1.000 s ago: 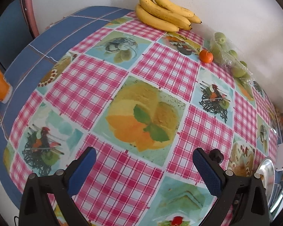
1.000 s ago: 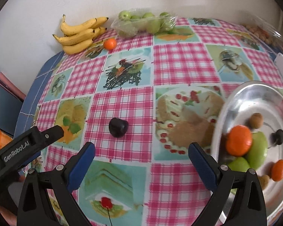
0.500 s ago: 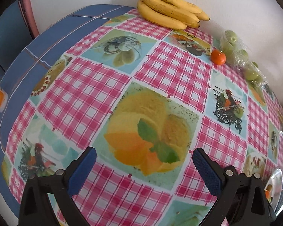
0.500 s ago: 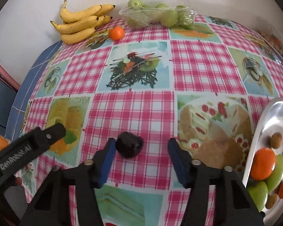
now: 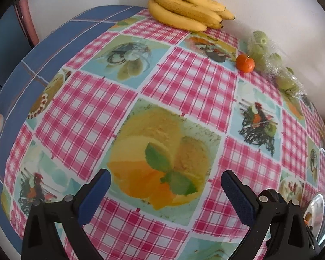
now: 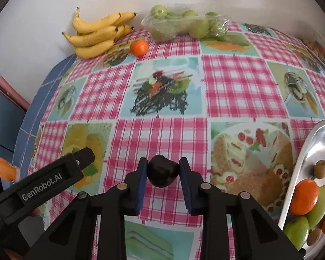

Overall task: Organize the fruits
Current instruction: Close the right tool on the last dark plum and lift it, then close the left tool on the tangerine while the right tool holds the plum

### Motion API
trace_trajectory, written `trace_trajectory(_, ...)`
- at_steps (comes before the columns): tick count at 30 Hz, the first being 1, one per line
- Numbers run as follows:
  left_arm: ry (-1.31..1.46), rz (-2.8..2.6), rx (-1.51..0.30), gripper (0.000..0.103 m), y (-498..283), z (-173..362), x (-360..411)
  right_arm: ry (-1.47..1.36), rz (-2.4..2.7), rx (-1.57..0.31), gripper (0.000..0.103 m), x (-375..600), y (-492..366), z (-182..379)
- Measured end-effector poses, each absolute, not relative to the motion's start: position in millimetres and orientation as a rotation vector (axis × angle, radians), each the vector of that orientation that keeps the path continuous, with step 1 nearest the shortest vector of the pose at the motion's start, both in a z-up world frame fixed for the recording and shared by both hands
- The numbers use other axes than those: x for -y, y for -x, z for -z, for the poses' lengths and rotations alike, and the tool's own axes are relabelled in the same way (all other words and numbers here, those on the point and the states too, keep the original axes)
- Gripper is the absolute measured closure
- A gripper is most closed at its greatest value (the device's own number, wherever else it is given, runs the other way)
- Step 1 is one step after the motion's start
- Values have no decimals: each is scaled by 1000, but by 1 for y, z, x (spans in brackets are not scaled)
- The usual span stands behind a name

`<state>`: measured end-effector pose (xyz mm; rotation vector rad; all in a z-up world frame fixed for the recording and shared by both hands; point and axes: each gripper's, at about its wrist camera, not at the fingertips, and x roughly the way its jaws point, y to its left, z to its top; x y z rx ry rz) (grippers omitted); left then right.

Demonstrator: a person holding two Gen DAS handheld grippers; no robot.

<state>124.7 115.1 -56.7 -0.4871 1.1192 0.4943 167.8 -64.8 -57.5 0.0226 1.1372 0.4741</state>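
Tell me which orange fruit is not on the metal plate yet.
The small tangerine beside the bananas near the wall; the other orange ones already lie on the metal plate.

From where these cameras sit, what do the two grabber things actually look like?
Both are matte black plastic frames with triangular cut-outs and small silver pivot pins. Each ends in two fingers faced with dark blue textured pads. The left gripper carries white "GenRobot.AI" lettering, seen from the right gripper camera. No cables or sleeves show.
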Motion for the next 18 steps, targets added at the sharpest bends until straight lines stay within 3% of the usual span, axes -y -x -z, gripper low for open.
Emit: trace_trajectory(18,280,-352,-1109,1,-220,36,-94,-108,-381,-1060,72,94,-236,42)
